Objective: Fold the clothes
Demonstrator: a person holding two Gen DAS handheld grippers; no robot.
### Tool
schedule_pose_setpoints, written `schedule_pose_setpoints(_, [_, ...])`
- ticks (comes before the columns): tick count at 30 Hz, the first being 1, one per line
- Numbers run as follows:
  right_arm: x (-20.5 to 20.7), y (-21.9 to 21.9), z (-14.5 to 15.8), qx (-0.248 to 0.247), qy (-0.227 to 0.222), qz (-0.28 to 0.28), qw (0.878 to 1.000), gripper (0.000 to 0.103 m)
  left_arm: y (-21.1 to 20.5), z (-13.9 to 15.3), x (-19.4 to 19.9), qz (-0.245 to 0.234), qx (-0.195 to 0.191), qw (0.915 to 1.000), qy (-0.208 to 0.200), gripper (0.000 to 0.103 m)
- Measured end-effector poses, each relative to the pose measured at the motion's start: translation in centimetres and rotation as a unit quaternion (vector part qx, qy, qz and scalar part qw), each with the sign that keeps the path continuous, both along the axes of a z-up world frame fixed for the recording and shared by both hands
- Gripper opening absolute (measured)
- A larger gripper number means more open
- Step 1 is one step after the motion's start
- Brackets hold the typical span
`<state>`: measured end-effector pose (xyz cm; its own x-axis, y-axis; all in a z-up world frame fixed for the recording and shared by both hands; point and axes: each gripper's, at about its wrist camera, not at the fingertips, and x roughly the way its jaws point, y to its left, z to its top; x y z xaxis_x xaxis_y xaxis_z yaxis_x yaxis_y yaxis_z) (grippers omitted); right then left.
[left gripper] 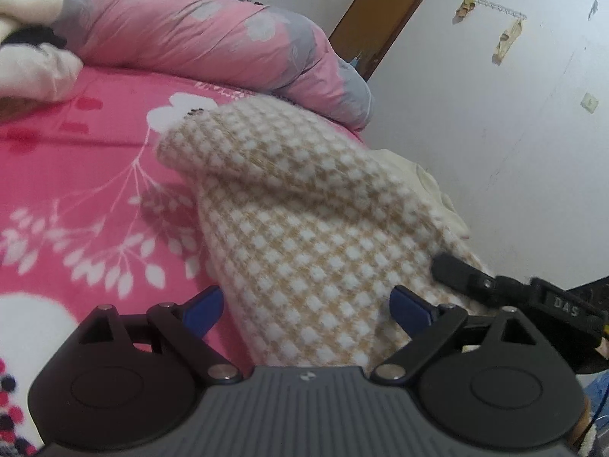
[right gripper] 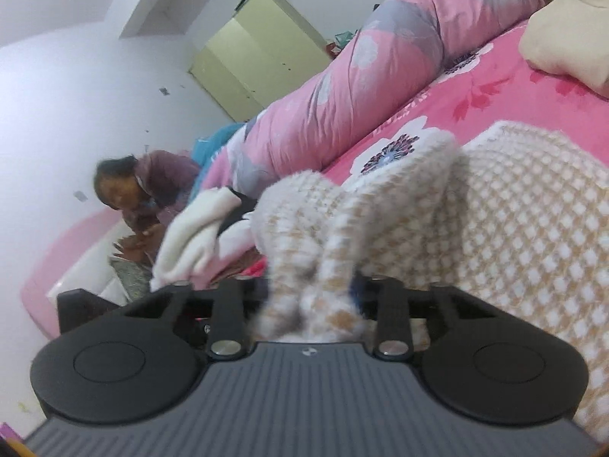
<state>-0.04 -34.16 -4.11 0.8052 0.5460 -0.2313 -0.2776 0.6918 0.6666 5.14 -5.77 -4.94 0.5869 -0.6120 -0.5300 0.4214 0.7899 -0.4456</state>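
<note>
A tan-and-white checked knit garment (left gripper: 304, 228) lies humped on the pink floral bedsheet (left gripper: 76, 175). My left gripper (left gripper: 308, 304) stands open, its blue fingers (left gripper: 205, 304) wide apart with the garment's near end lying between them. At the right edge, a black finger of my right gripper (left gripper: 455, 268) rests on the garment's side. In the right wrist view the right gripper (right gripper: 312, 297) is shut on a bunched fold of the checked garment (right gripper: 514, 228), lifted off the bed. The fabric hides its fingers almost entirely.
A rolled pink-and-grey quilt (left gripper: 213, 34) lies along the far side of the bed. A cream garment (right gripper: 567, 34) sits on the sheet, with white and dark clothes (right gripper: 190, 236) piled beyond. A person (right gripper: 152, 182) sits by the bed. A white wall (left gripper: 495, 114) is close.
</note>
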Motion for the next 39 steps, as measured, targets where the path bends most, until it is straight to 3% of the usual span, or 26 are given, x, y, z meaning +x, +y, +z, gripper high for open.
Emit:
schedule_pose_setpoints(4, [-0.8, -2.0, 0.4, 0.012, -0.026, -0.005, 1.000, 0.023, -2.1, 1.1, 0.9, -0.011, 0.017, 0.9996, -0.018, 0.095])
schedule_pose_setpoints(10, [-3.6, -5.9, 0.7, 0.030, -0.081, -0.038, 0.996, 0.020, -6.8, 4.1, 1.7, -0.038, 0.067, 0.9934, -0.085, 0.097])
schedule_pose_setpoints(14, [-4.4, -8.8, -1.4, 0.056, -0.070, -0.064, 0.994, 0.018, -10.6, 4.8, 2.2, -0.045, 0.121, 0.9844, -0.119, 0.098])
schedule_pose_setpoints(17, [-4.3, -10.3, -3.9, 0.095, -0.051, -0.066, 0.992, 0.019, -13.4, 4.3, 1.4, -0.048, 0.172, 0.9719, -0.153, 0.103])
schedule_pose_setpoints(20, [-4.0, -11.6, -5.9, 0.152, -0.030, -0.053, 0.986, 0.025, -15.4, 3.5, 0.5, -0.046, 0.214, 0.9582, -0.184, 0.103])
schedule_pose_setpoints(23, [-3.5, -12.5, -7.0, 0.182, -0.016, -0.034, 0.983, 0.040, -16.0, 3.4, 0.5, -0.047, 0.218, 0.9572, -0.184, 0.103])
schedule_pose_setpoints(26, [-2.6, -12.3, -6.6, 0.173, -0.020, -0.007, 0.985, 0.065, -16.4, 3.5, 0.8, -0.051, 0.228, 0.9547, -0.184, 0.103])
schedule_pose_setpoints(28, [-2.0, -11.8, -6.1, 0.151, -0.021, 0.006, 0.988, 0.067, -16.7, 3.5, 0.7, -0.055, 0.237, 0.9517, -0.188, 0.103])
schedule_pose_setpoints(29, [-1.7, -11.6, -5.8, 0.138, -0.021, 0.009, 0.990, 0.059, -16.8, 3.5, 0.6, -0.057, 0.241, 0.9502, -0.190, 0.103])
schedule_pose_setpoints(30, [-1.5, -11.4, -5.4, 0.113, -0.018, 0.002, 0.993, 0.032, -16.9, 3.4, 0.5, -0.060, 0.245, 0.9486, -0.191, 0.103])
schedule_pose_setpoints(31, [-1.4, -11.2, -5.0, 0.091, -0.014, -0.004, 0.996, 0.024, -17.0, 3.5, 0.5, -0.063, 0.244, 0.9484, -0.192, 0.103])
schedule_pose_setpoints(35, [-2.7, -11.2, -3.6, 0.038, -0.039, -0.022, 0.998, 0.023, -17.5, 3.5, 0.3, -0.086, 0.239, 0.9470, -0.196, 0.103])
schedule_pose_setpoints(37, [-2.8, -11.0, -4.2, 0.014, -0.026, -0.031, 0.999, 0.022, -17.4, 3.8, -0.1, -0.096, 0.238, 0.9466, -0.195, 0.103])
schedule_pose_setpoints(39, [-2.3, -11.2, -5.8, 0.022, -0.003, -0.040, 0.999, 0.022, -16.6, 4.4, -0.6, -0.106, 0.226, 0.9500, -0.188, 0.100])
